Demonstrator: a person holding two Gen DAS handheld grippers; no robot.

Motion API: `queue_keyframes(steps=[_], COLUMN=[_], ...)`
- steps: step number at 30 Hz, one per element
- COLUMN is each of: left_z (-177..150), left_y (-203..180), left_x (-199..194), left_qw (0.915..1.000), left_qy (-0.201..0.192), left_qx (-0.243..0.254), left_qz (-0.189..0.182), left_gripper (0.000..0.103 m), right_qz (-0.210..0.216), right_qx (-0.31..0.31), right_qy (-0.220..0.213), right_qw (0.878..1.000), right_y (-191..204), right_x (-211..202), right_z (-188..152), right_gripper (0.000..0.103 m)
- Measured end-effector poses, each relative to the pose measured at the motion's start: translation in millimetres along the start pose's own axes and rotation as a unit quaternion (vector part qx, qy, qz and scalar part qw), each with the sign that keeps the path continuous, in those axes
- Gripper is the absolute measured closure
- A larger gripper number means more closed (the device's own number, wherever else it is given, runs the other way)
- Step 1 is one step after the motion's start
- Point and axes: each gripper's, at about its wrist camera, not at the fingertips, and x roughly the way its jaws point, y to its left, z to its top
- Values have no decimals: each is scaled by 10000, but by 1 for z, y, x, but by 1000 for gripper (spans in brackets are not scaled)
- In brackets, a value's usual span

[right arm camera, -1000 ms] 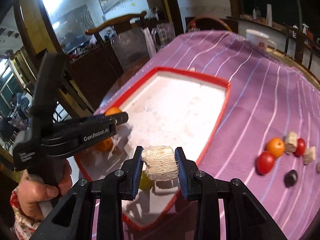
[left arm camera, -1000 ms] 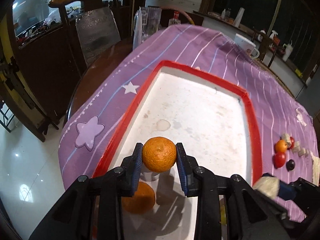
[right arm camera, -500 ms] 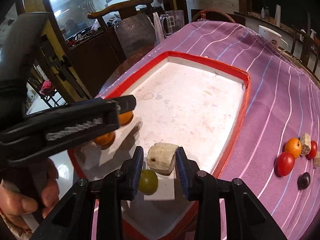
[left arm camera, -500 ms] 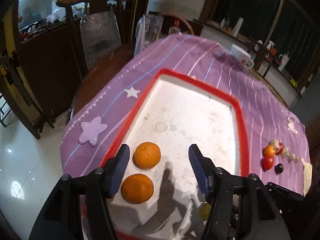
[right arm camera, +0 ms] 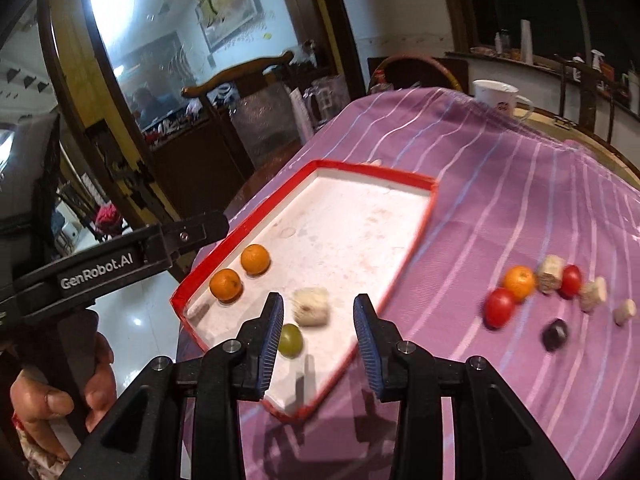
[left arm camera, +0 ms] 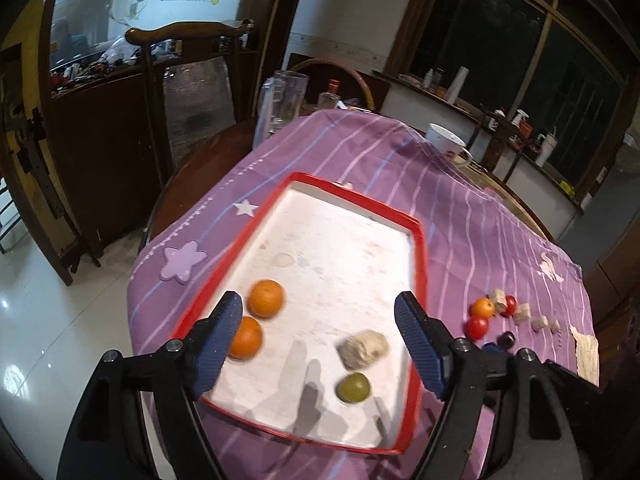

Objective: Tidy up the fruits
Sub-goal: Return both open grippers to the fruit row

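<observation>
A red-rimmed white tray (left arm camera: 418,248) (right arm camera: 430,208) lies on the purple cloth. In it lie two oranges (left arm camera: 265,298) (left arm camera: 245,337) (right arm camera: 255,259) (right arm camera: 226,284), a pale banana chunk (left arm camera: 363,348) (right arm camera: 311,305) and a green grape (left arm camera: 352,387) (right arm camera: 290,340). My left gripper (left arm camera: 318,344) is open and empty above the tray's near end. My right gripper (right arm camera: 318,344) is open and empty above the tray's near corner. On the cloth to the right lie a small orange (right arm camera: 519,282), two red tomatoes (right arm camera: 499,307) (right arm camera: 571,280), a dark grape (right arm camera: 555,334) and several banana chunks (right arm camera: 551,273).
A white mug (left arm camera: 444,140) (right arm camera: 498,96) stands at the table's far edge. A glass pitcher (left arm camera: 285,96) stands at the far left. A wooden chair (left arm camera: 188,80) is behind the table. The table edge and tiled floor are at the left.
The left gripper opened and let the orange go beside the other orange. The right gripper opened and left the banana chunk in the tray. Both grippers rose and drew back.
</observation>
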Motion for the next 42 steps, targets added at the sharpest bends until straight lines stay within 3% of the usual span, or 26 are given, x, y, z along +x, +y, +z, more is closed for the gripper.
queue_keyframes(steps=[15,21,25,29,35,42], left_z=[-20,-21,-19,-26,-43,-56], left_y=[-76,-81,-84,-104,-150,-173], left_x=[33,42,51,60,85,129], left_qw=[9961,9957,9958,9925,9837,9757], left_qy=[467,564,604,720,859,1215], left_qx=[724,720,672,945,1513,1742], left_qz=[-203,-149,-130,-274,-451,-534], left_gripper=[25,25,25,25,25,26], right_qz=[-889,-1023,-1078,-1066,-1011,-737], right_qx=[1042,1523,1617,1641,1622,1467], right_qy=[-285,-324,-321,-300,-148,98], right_qw=[9902,9825,9804,9802,9814,9864], right_y=[-133,-174,-189,-199,-203,-197], right_x=[-75,-89,-90,-85,-72,-45], right_z=[-35,-49,-55,-53,-51,-45], right_gripper=[61,61,61,61,61,61])
